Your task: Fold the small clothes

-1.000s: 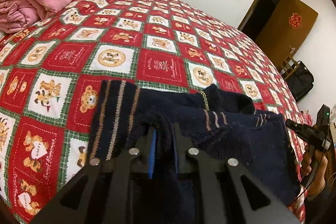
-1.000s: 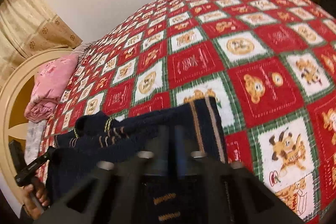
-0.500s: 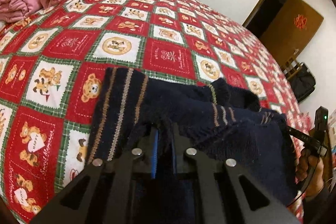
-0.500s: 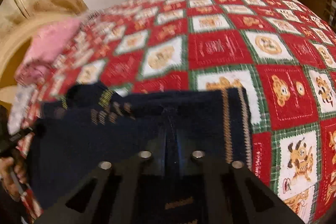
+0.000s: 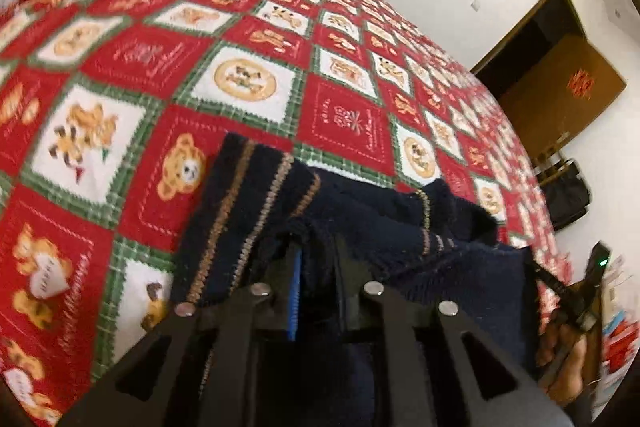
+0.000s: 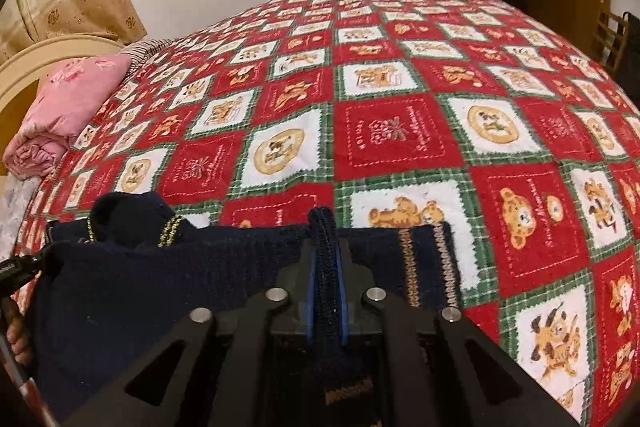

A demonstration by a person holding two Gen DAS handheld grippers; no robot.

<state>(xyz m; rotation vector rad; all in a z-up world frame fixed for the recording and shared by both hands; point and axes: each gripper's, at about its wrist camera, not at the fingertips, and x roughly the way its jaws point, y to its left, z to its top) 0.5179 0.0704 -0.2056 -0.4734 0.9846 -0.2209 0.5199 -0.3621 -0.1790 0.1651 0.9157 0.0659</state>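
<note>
One pink quilt (image 6: 68, 111) far across patterned bedspread (image 6: 400, 131) from sweater (image 6: 168, 287)

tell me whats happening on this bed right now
A person is folding a small navy knit sweater with tan stripes on a bed covered by a red and white teddy-bear blanket. Each hand holds a two-finger gripper. The right gripper has a ridge of the knit between its blue pads, and the left gripper has fabric bunched between its fingers too; both sets of jaws are easing open. A folded pink quilt lies at the head of the bed.
</note>
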